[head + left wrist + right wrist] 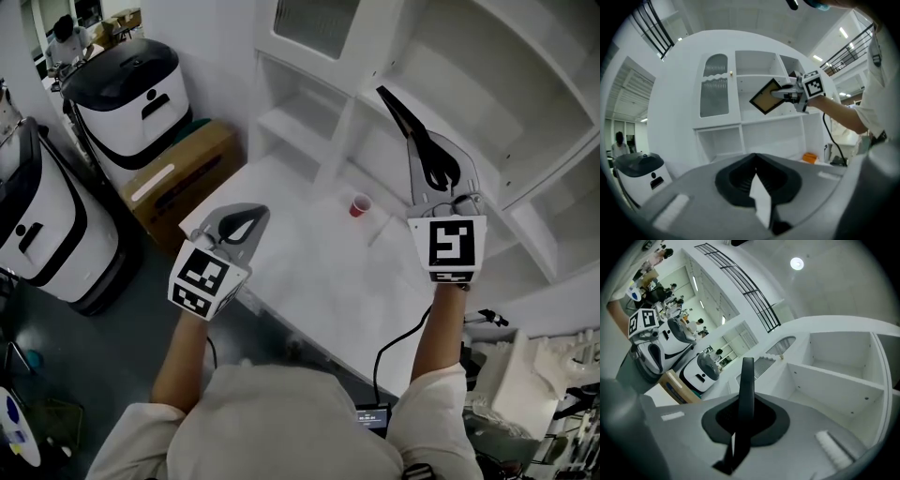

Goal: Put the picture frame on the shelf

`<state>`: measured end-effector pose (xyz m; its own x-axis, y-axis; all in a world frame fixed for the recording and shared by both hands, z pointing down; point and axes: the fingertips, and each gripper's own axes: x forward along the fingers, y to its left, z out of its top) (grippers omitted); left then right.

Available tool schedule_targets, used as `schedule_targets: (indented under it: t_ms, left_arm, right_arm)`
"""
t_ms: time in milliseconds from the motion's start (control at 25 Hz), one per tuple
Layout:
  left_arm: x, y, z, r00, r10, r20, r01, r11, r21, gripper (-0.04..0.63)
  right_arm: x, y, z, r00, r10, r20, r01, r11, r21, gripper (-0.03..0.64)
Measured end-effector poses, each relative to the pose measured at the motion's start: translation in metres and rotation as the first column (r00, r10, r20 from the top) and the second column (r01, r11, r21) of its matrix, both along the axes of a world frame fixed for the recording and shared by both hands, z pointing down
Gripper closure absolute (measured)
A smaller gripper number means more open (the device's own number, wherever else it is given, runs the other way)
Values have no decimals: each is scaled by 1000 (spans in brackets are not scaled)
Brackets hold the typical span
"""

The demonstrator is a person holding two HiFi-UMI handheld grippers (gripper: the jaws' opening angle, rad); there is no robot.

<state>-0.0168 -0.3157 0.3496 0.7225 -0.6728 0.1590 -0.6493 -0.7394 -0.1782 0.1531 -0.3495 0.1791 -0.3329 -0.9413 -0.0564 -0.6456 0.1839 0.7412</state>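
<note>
My right gripper (441,173) is clamped on the picture frame (401,114), edge-on before the shelf (469,66) ready for placing; my left gripper (239,225), jaws together, waits empty below it

Bright, even overhead light floods the white shelf (487,103) and bench (309,272), leaving only faint, soft shadows. The floor (122,347) at the head view's left stays dim. Both gripper views bulge like a fisheye, curve straight edges and fade to black corners. A round ceiling lamp (797,263) glares in the right gripper view.
</note>
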Motion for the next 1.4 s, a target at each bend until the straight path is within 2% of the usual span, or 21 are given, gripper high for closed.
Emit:
schedule_targets:
  t_ms: [160, 320, 400, 600, 1120, 1320, 1400]
  left_arm:
    - [15, -7, 3, 1000, 6, 1, -6, 1000, -5, 597]
    - [29, -12, 9, 1000, 16, 4, -16, 1000, -17, 597]
    - [32, -15, 12, 1000, 17, 4, -16, 1000, -25, 597]
    - [39, -23, 22, 1000, 23, 15, -22, 999, -42, 597]
    - [36, -33, 33, 999, 21, 31, -19, 998, -67, 597]
    - [39, -35, 33, 999, 33, 35, -31, 997, -70, 597]
    - [39, -37, 33, 999, 33, 35, -30, 997, -72, 597]
  right_arm:
    - [9, -23, -6, 985, 54, -162, -44, 997, 67, 600]
    - [19, -49, 7, 932, 107, -346, -86, 993, 76, 600]
    - [23, -60, 17, 910, 120, -398, -106, 993, 57, 600]
    - [34, -80, 33, 883, 163, -440, -163, 986, 37, 598]
    - [45, -116, 65, 784, 195, -590, -258, 966, -23, 597]
    - [48, -124, 71, 764, 189, -617, -282, 958, -56, 582]
    - [48, -127, 73, 767, 178, -616, -282, 956, -76, 577]
